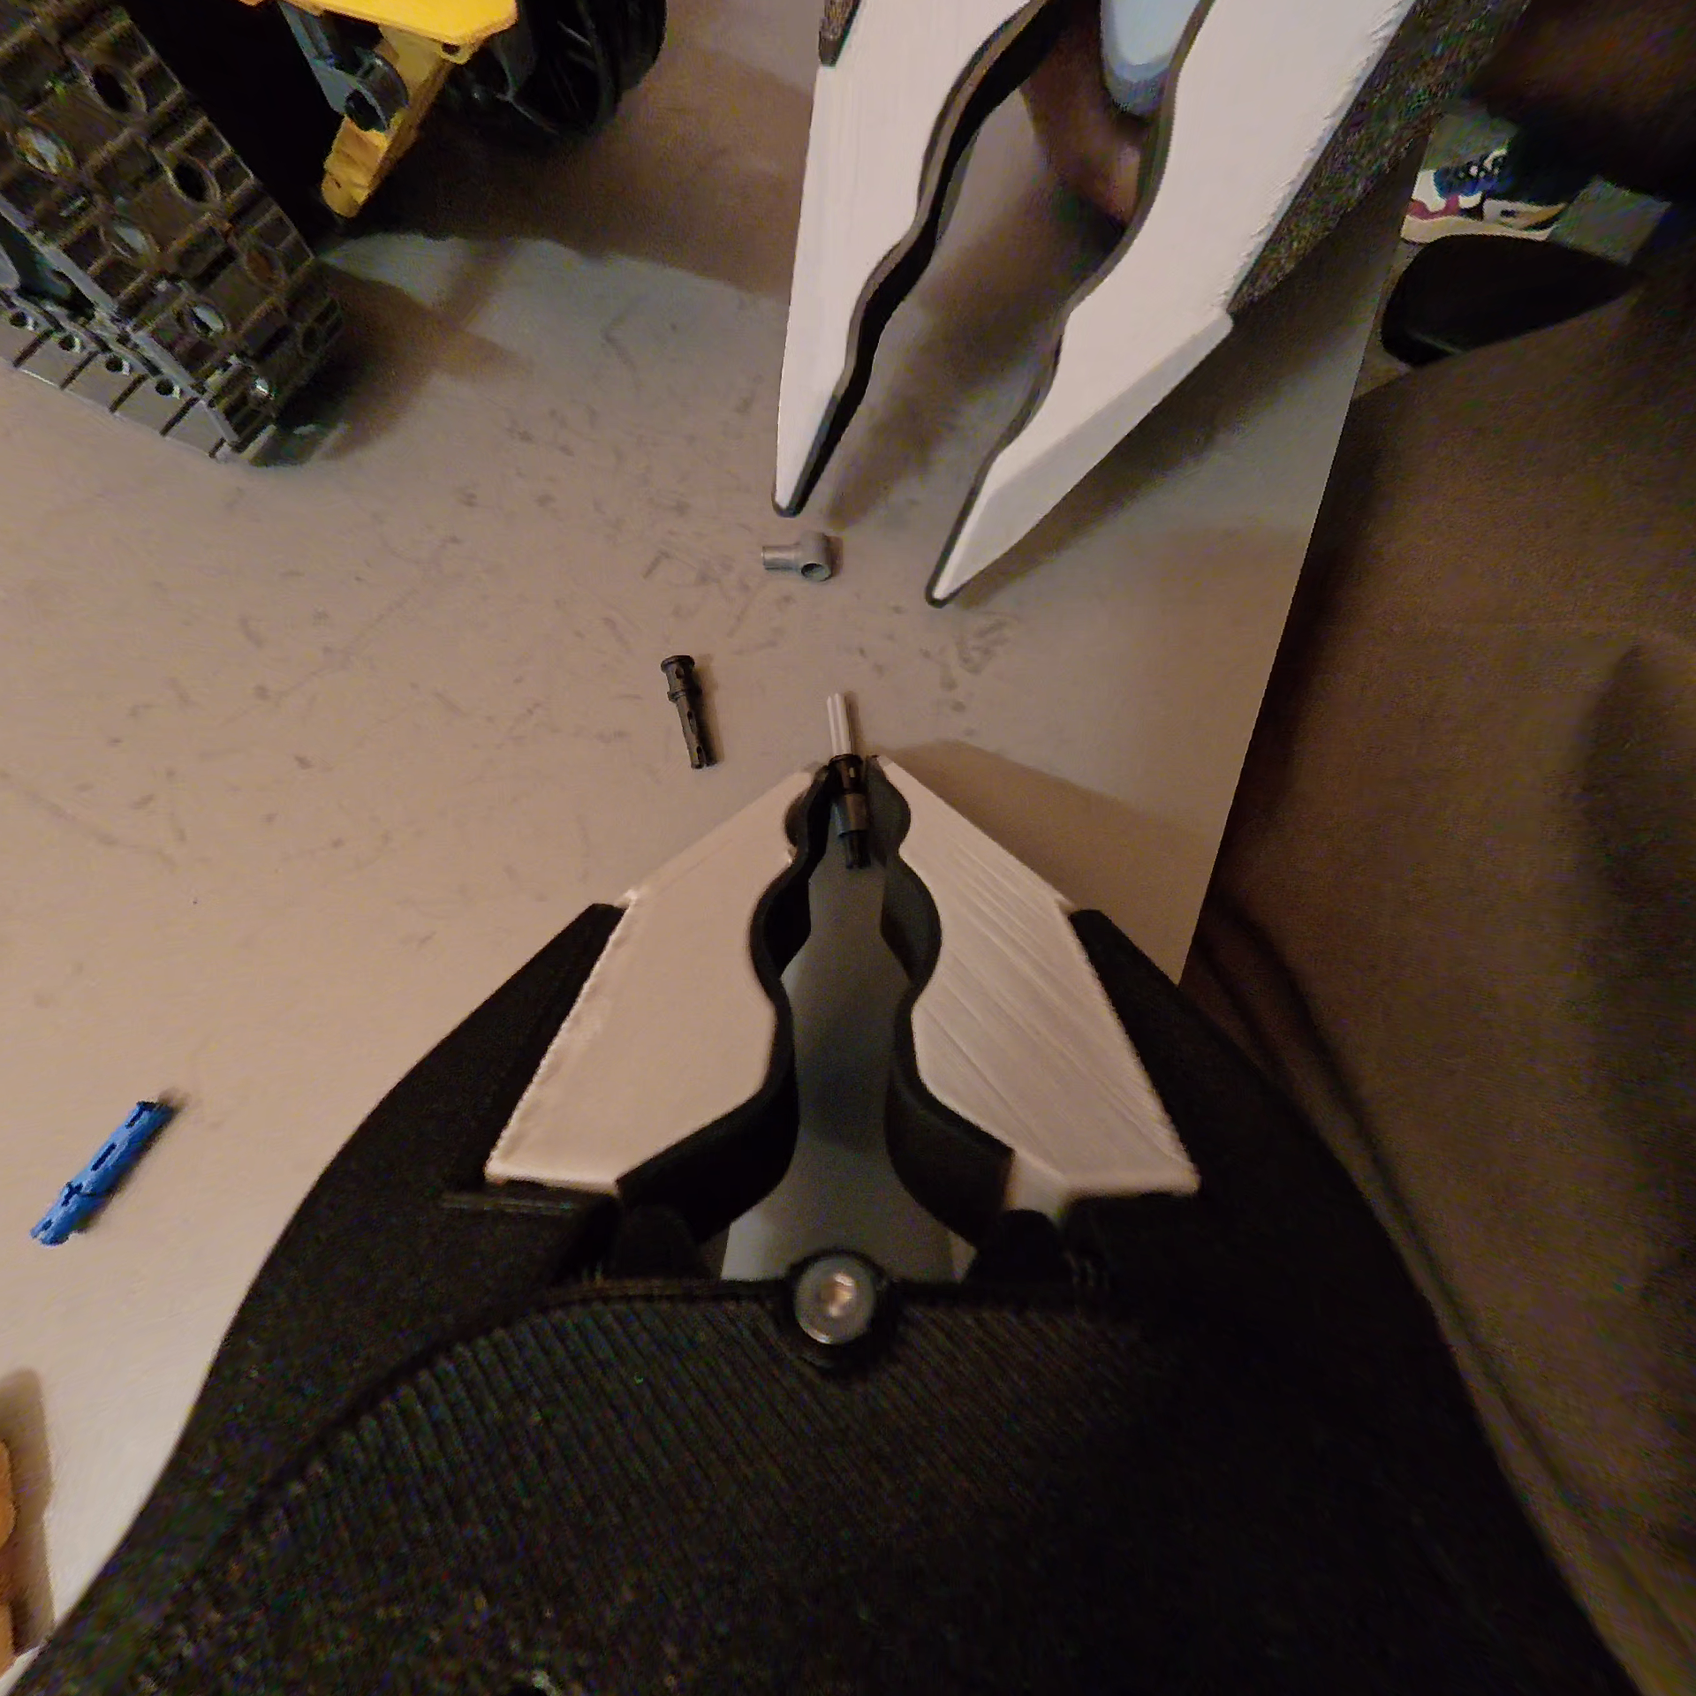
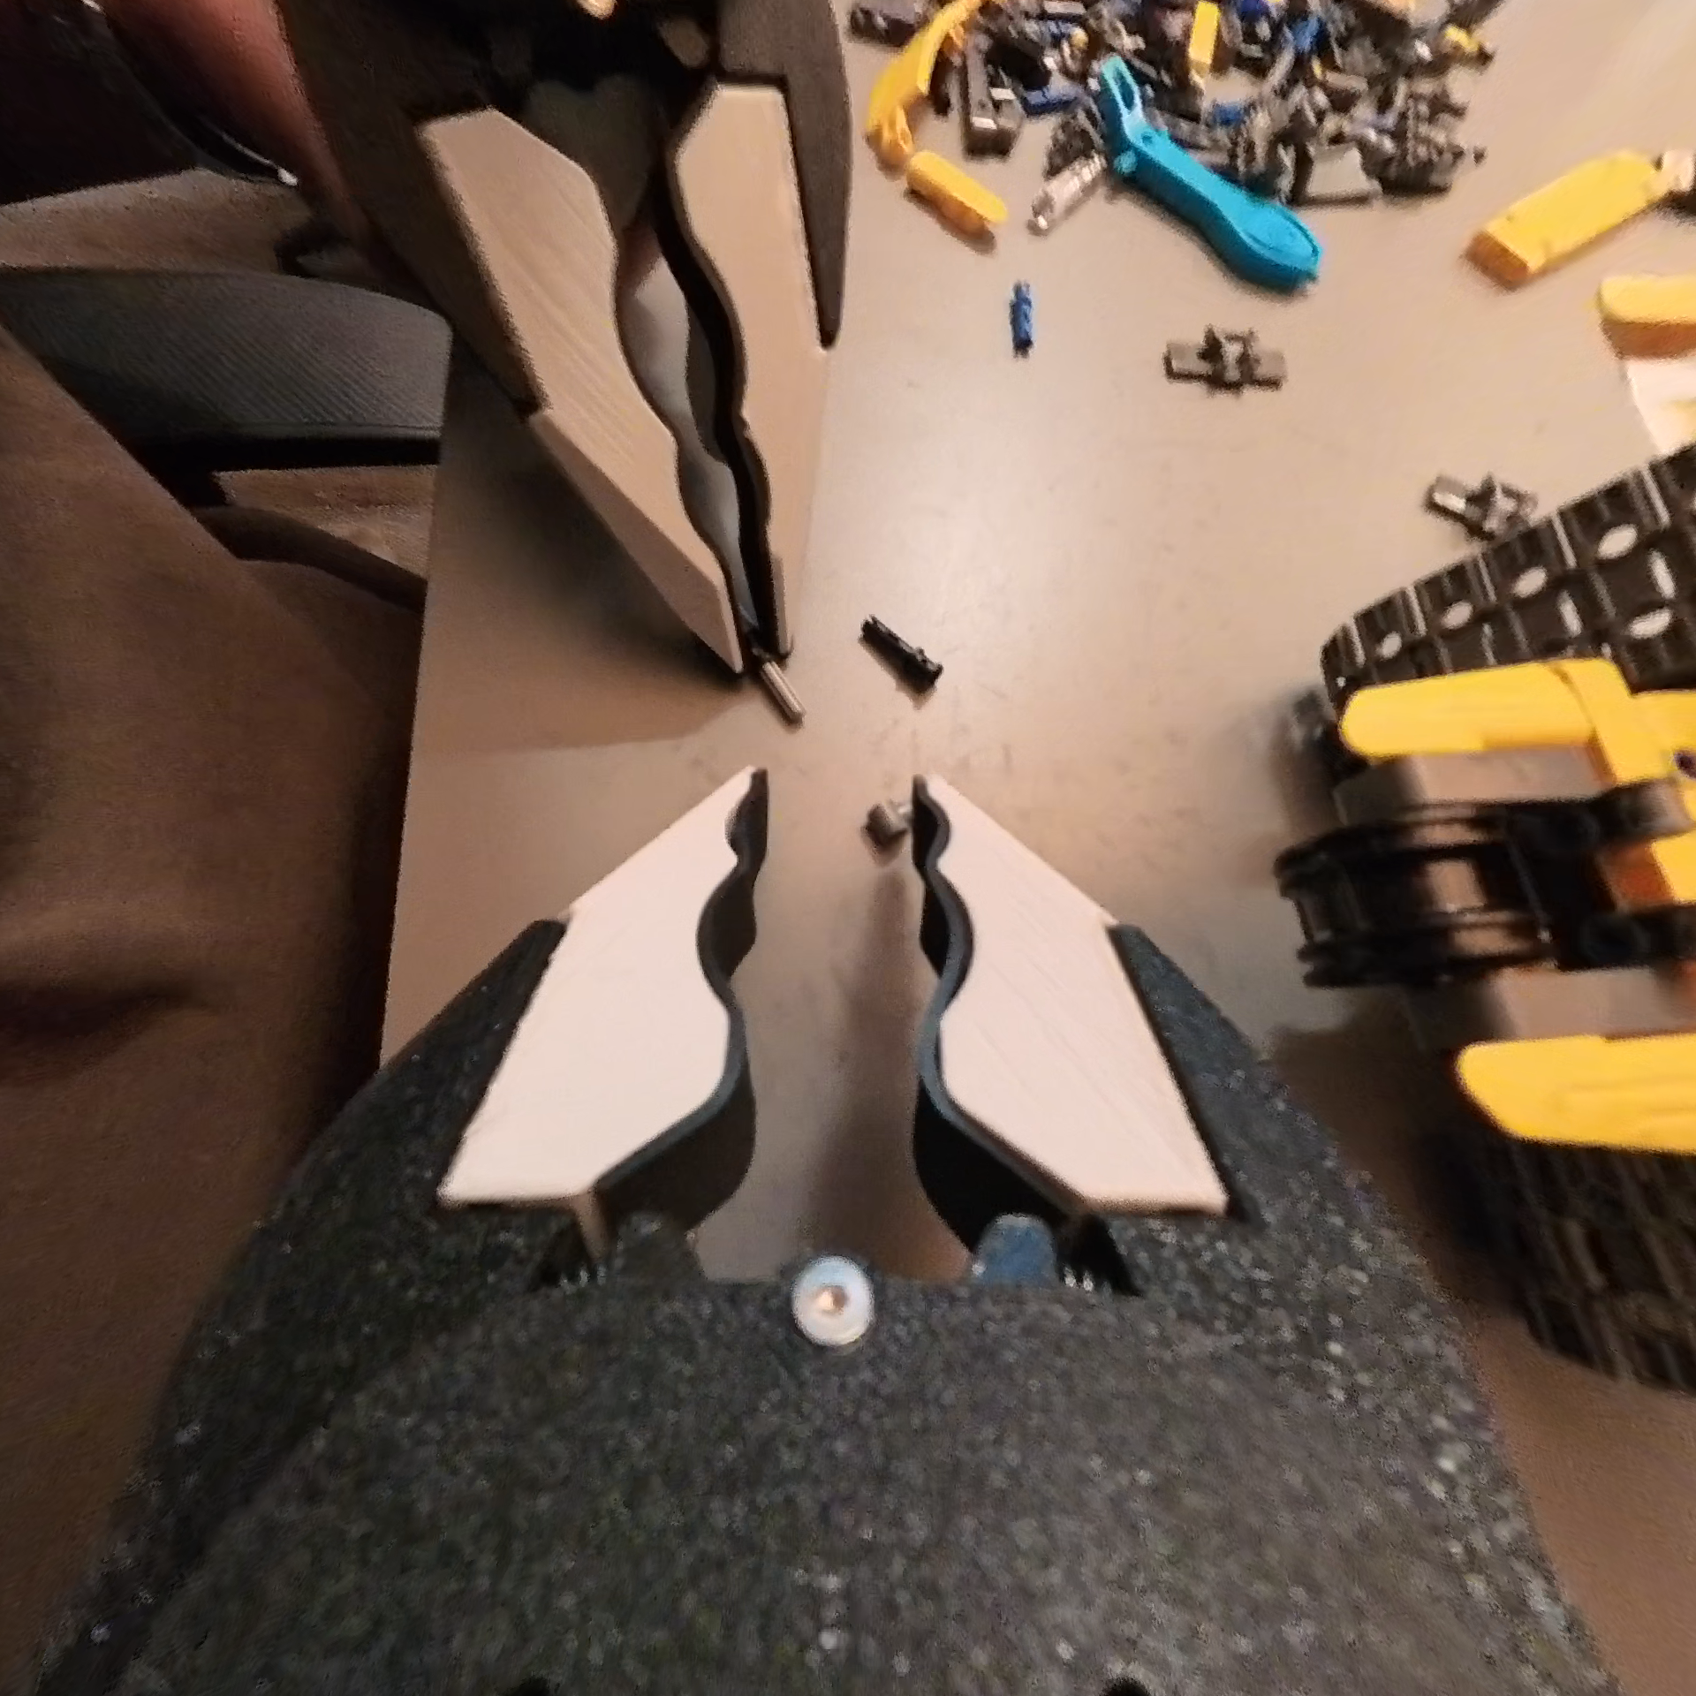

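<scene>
left gripper [image 1: 849, 771]: fingers closed right down at the tips, pinching a black pin [image 1: 849, 812] along its length.
held piece: a short pale grey rod [image 1: 840, 720] sticks out of the front of the black pin, past the fingertips, low over the table [image 1: 367, 826]; whether it touches the surface cannot be told.
right gripper [image 2: 837, 782]: jaws standing apart with a clear gap, nothing held between them, tips down near the table surface.
nearest to right gripper: a small grey connector [image 2: 886, 820] lies on the table inside the gap, just beside the inner edge of one fingertip; contact cannot be confirmed.
relation of grippers: tips point toward each other from opposite sides, near but apart; the grey connector and the rod tip lie between them.
loose black pin [image 1: 688, 711]: lying flat on the table, just to one side of the line between the two grippers, touched by neither.
blue pin [image 1: 101, 1170]: on the table, well apart from both grippers.
tracked model [image 2: 1514, 826]: black tread links with yellow panels, standing off to the side, untouched.
parts pile [image 2: 1239, 92]: mixed yellow, black and blue pieces at the far end of the table, with a teal tool [image 2: 1202, 184] lying at its edge.
image quality: right wrist view slightly blurred; fine detail of the connector is not readable.
</scene>
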`<act>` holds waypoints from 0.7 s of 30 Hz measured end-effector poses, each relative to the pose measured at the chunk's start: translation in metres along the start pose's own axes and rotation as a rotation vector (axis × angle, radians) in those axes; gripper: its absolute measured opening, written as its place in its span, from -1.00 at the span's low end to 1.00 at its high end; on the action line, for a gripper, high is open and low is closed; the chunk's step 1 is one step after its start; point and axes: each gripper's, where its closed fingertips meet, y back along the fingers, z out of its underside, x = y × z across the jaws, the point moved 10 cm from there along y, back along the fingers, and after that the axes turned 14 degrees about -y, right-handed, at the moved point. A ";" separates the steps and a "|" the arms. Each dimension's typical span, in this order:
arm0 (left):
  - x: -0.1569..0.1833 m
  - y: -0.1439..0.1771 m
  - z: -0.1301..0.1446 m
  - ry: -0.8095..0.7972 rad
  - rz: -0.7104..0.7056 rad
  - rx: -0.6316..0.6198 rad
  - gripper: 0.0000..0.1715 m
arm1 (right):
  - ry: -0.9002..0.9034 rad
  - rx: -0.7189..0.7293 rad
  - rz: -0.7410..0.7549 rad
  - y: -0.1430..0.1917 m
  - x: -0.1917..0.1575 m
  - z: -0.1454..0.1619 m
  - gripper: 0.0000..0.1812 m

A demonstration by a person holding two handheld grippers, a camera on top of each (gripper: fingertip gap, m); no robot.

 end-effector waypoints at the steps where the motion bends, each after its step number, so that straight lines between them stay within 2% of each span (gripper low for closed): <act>1: 0.000 0.000 0.000 0.003 0.003 0.001 -0.93 | 0.014 0.013 -0.020 0.000 0.000 -0.002 -0.65; 6: -0.001 0.000 0.000 0.007 0.007 0.002 -0.94 | 0.006 -0.033 -0.094 -0.006 0.006 -0.004 -0.61; 15: -0.001 0.000 0.000 0.006 0.007 0.001 -0.93 | 0.019 -0.106 -0.059 -0.011 0.008 0.000 -0.60; 21: 0.000 0.000 0.000 0.000 0.011 0.002 -0.91 | 0.006 -0.106 -0.047 -0.007 0.008 0.003 -0.60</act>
